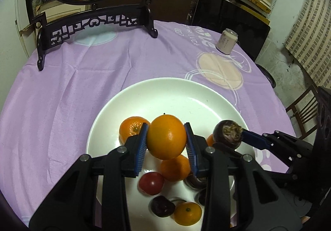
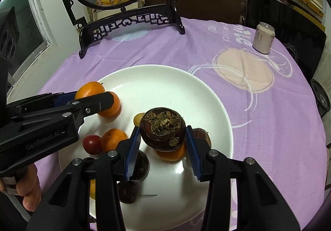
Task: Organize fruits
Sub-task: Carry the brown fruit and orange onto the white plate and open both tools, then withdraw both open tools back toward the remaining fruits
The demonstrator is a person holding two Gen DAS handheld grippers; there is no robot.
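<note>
Two grippers hang over the glossy white plate (image 1: pixel 157 94), each with ribbed blue pads closed on a round fruit: the left gripper (image 1: pixel 166 138) pinches a smooth, dimpled orange (image 1: pixel 166 137), the right gripper (image 2: pixel 162 133) a dark purple fruit (image 2: pixel 162 129) with a crusty brown top. Below the left jaws lie a small orange (image 1: pixel 175 168), a shiny red fruit (image 1: pixel 151 183), a dark cherry (image 1: pixel 161 206) with a thin stem, and another tangerine (image 1: pixel 131 128) just left. Purple creased cloth (image 1: pixel 82 78) covers the table.
</note>
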